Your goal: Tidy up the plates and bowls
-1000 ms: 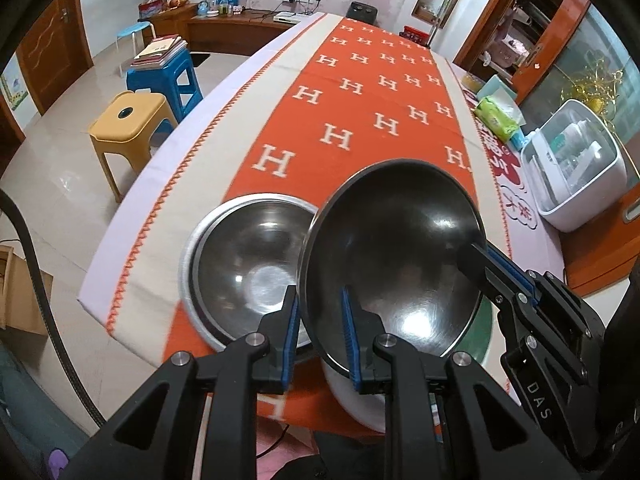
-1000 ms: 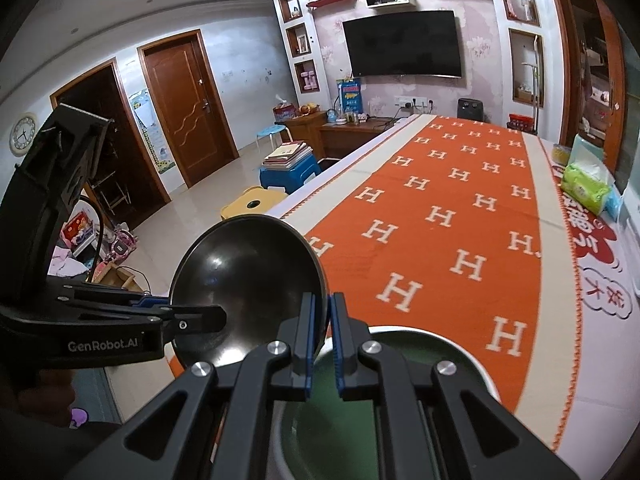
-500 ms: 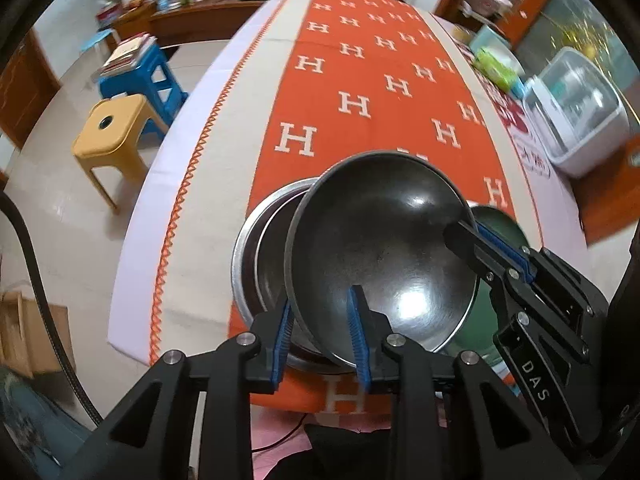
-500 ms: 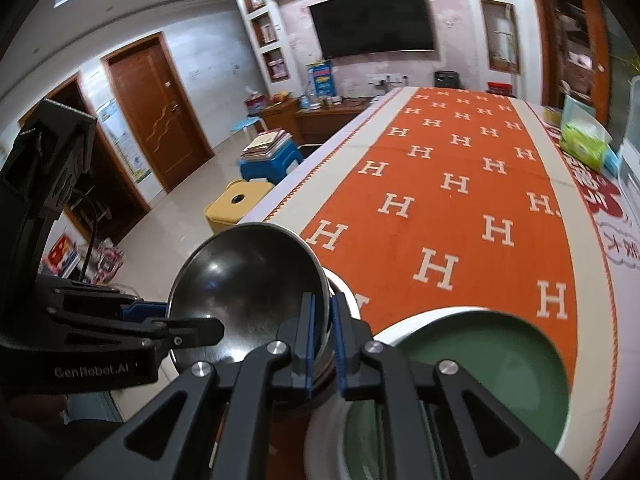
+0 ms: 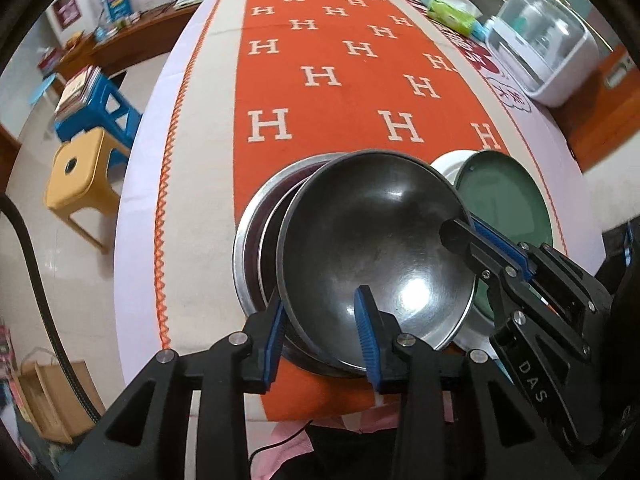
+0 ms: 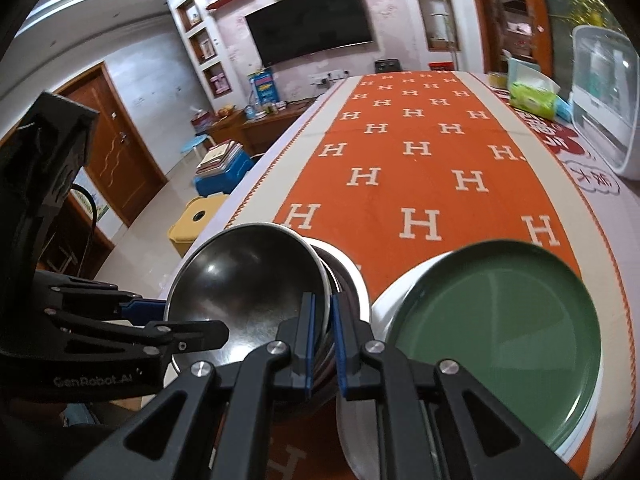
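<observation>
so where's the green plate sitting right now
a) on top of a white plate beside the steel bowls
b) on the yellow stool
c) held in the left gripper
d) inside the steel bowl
a: in the right wrist view the green plate lies on a white plate whose rim shows around its edge, right next to the stacked steel bowls on the orange tablecloth.

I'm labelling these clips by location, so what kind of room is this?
Most likely a home living and dining room: a wall-mounted TV above a wooden sideboard, a long table under an orange H-patterned cloth, and plastic stools on the tiled floor.
</observation>
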### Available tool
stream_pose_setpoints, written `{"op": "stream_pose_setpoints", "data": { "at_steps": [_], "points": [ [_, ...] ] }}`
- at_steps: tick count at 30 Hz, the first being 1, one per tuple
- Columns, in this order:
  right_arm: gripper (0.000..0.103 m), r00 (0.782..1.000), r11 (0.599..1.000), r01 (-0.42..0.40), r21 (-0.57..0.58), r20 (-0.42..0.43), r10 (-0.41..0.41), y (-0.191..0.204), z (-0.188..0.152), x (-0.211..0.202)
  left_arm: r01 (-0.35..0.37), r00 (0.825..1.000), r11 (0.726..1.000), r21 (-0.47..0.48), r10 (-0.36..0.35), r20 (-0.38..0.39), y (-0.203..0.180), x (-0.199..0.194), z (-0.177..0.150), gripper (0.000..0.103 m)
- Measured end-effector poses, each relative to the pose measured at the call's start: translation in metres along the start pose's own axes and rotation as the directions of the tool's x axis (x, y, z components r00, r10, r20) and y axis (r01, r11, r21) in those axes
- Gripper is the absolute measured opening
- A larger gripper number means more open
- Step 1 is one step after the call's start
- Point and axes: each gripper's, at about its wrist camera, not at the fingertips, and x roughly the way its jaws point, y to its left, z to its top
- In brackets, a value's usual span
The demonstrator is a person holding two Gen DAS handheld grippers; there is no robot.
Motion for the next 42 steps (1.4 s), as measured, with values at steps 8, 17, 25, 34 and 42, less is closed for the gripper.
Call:
{"op": "stream_pose_setpoints", "data": {
  "at_steps": [8, 17, 25, 34, 42],
  "points": [
    [0.022, 0.999, 0.996, -0.010, 0.084, 0.037, 0.007, 0.000, -0.004, 0.000, -0.023, 0.999, 0.993, 0.119, 0.019, 0.039, -0.007, -0.009, -0.002, 0.054],
    [0.031, 0.999, 0.996, -0.004, 0.085, 0.042, 0.000, 0.005, 0.000, -0.005, -0.002, 0.996, 0.995, 0.101, -0.007, 0.086, 0.005, -0.020, 0.004, 0.057],
    [0.051, 1.000, 0.995, -0.005, 0.102, 0.026, 0.003, -0.004, 0.009, -0.014, 0.016, 0.991, 0.998, 0.061, -0.024, 0.131, 0.014, -0.032, 0.013, 0.069],
    [0.058, 0.997, 0.987, -0.048, 0.153, -0.060, 0.057, -0.018, 0.009, -0.013, 0.029, 0.997, 0.998, -0.057, -0.025, 0.070, 0.032, -0.013, 0.014, 0.077],
    [0.058, 0.973, 0.938, -0.126, 0.324, -0.145, 0.180, -0.035, -0.001, 0.002, 0.033, 0.999, 0.991, -0.126, -0.034, -0.006, 0.046, 0.012, 0.005, 0.077]
  ]
}}
